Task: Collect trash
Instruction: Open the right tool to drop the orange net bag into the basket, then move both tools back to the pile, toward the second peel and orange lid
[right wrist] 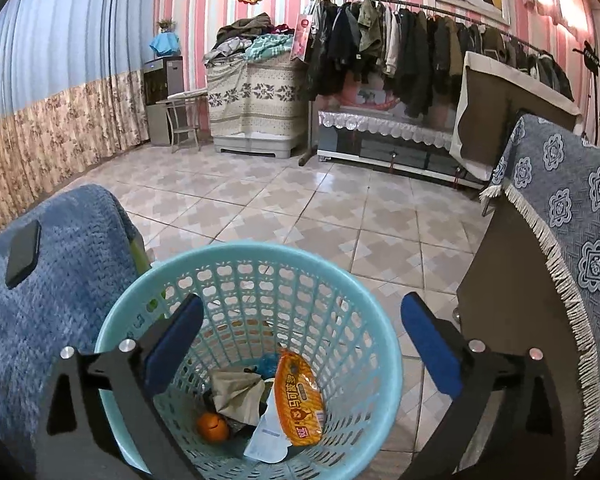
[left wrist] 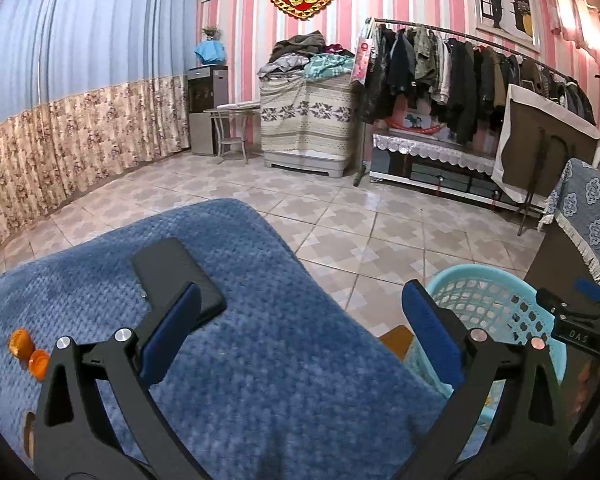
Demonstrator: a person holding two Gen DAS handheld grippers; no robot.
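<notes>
A light blue lattice basket [right wrist: 244, 276] stands on the floor beside a seat draped in a blue blanket [right wrist: 52, 300]. Inside it lie an orange snack wrapper [right wrist: 300, 400], crumpled paper [right wrist: 236, 396] and an orange fruit [right wrist: 212, 426]. My right gripper [right wrist: 300, 344] hangs open above the basket's mouth, with nothing between its fingers. My left gripper [left wrist: 300, 332] is open over the blue blanket [left wrist: 260, 360], empty too. Two orange pieces [left wrist: 28, 350] lie on the blanket at the far left, and a black phone [left wrist: 178, 276] rests by the left finger. The basket [left wrist: 492, 304] shows at right.
A cabinet under a blue patterned cloth [right wrist: 572, 240] stands right of the basket. Tiled floor [right wrist: 300, 208] stretches to a clothes rack [right wrist: 420, 40], a low TV stand [right wrist: 388, 144] and a covered stack of laundry [right wrist: 252, 92] at the far wall. Curtains [left wrist: 60, 120] line the left.
</notes>
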